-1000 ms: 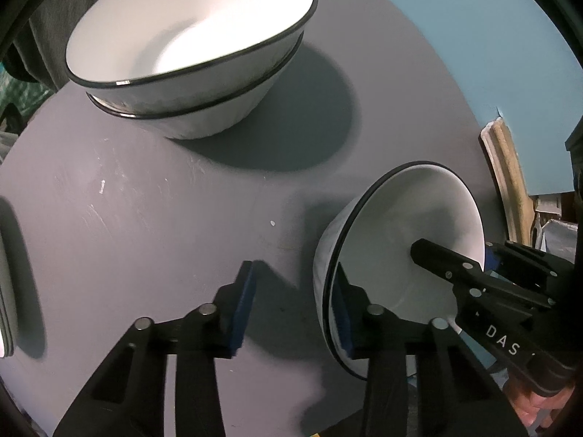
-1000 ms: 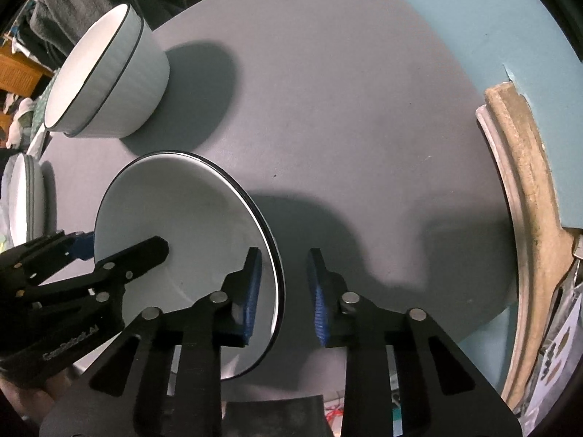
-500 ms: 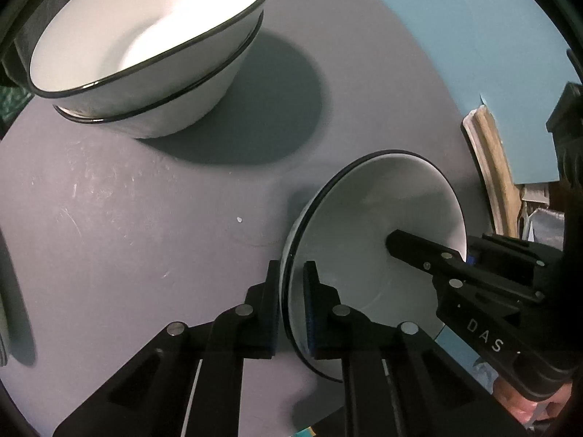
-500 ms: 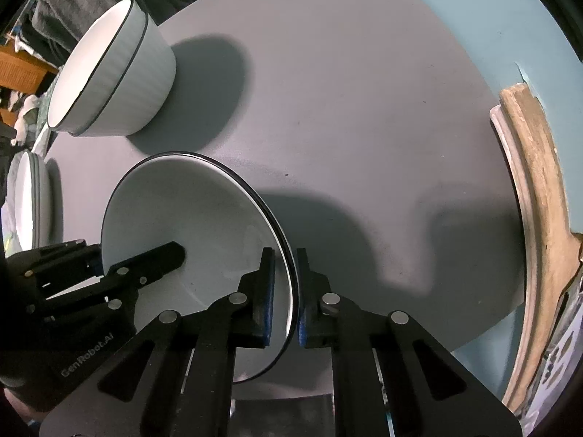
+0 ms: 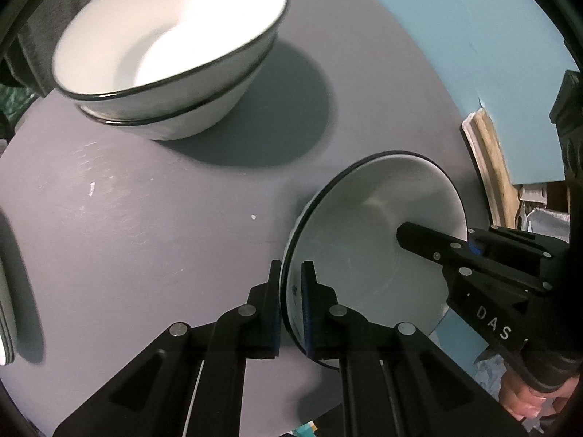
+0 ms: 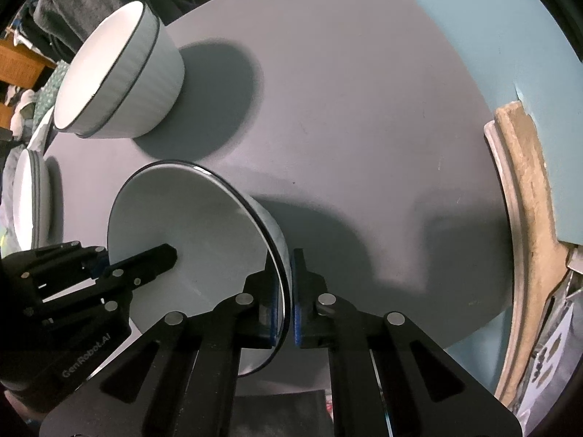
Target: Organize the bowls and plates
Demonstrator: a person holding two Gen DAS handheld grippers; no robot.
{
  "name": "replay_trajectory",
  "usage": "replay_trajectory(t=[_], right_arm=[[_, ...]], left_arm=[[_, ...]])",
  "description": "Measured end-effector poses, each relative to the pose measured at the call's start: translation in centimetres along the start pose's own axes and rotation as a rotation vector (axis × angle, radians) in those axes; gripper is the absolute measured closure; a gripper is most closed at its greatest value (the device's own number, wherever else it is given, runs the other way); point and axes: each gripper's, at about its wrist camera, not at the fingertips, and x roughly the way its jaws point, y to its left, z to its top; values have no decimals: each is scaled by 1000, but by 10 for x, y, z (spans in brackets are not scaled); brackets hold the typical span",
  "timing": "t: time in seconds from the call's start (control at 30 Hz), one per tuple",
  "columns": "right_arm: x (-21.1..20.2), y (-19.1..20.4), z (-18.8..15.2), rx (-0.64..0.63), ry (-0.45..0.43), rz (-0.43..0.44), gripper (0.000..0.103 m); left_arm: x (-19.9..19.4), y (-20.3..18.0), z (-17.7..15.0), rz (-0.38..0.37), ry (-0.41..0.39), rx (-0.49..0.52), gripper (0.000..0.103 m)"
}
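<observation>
Jaws of our left gripper (image 5: 291,287) and right gripper (image 6: 288,284) pinch opposite rims of the white bowl (image 5: 375,240) near the grey table (image 5: 145,218) edge, stacked bowls (image 5: 171,51) resting farther back.

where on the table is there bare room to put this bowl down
Bare grey tabletop lies between the held bowl, the stacked bowls and the far right edge. It is crowded on the left by the stacked plates.

White bowl (image 5: 375,240) with a black rim, tilted, near the table edge; two matching bowls (image 5: 171,51) sit nested beyond.
</observation>
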Motion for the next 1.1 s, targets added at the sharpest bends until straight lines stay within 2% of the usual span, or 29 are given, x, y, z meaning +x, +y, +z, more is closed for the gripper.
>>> replay_trajectory(t=[0.2, 0.6, 0.87, 1.1], right_arm=[[-8, 25, -1, -32, -5, 8, 97], [-40, 45, 12, -99, -37, 16, 97], [-58, 65, 33, -144, -80, 29, 97], [-53, 85, 55, -188, -110, 33, 97]], left_arm=[[-14, 7, -3, 3, -20, -38, 95], [-64, 19, -1, 4, -92, -95, 95], [-101, 42, 19, 15, -168, -161, 95], [-117, 62, 40, 50, -215, -181, 95]])
